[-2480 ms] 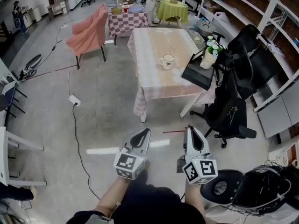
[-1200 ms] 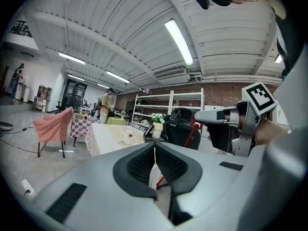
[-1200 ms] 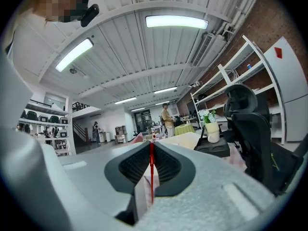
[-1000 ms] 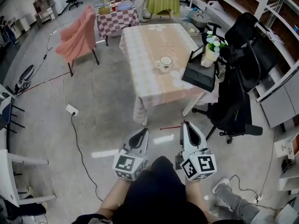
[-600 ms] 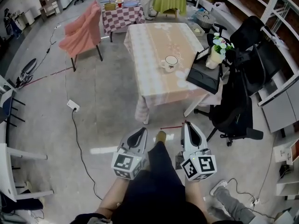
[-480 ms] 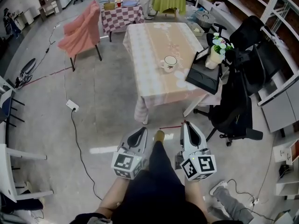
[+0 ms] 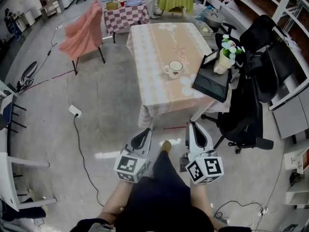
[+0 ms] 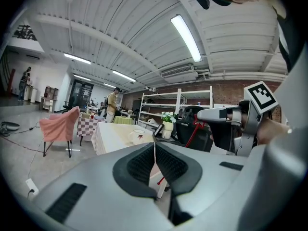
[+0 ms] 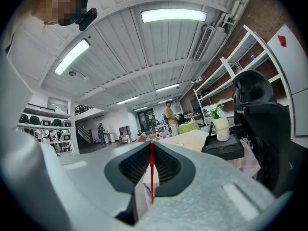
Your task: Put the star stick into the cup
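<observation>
A white cup (image 7: pixel 174 67) with a red mark stands on the pale checked table (image 7: pixel 157 42) ahead of me, also small in the left gripper view as the cup (image 8: pixel 137 135). My right gripper (image 7: pixel 192 126) is low over the floor, short of the table, shut on the thin red star stick (image 7: pixel 175 127), which points left across the floor. In the right gripper view the stick (image 9: pixel 151 172) runs between the closed pads. The left gripper view shows the stick's star end (image 8: pixel 191 129) beside the right gripper. My left gripper (image 7: pixel 145 132) is shut with nothing in it.
A black tray (image 7: pixel 212 80) and a flower vase (image 7: pixel 223 61) sit at the table's right edge. A black office chair (image 7: pixel 241 117) stands right of the table and a pink-draped chair (image 7: pixel 81 30) to the left. A power strip and cable (image 7: pixel 74 111) lie on the floor.
The table and cup have come a little nearer in the head view as the person walks; a foot has stepped forward between the grippers. Both grippers keep their pose and the stick stays held.
</observation>
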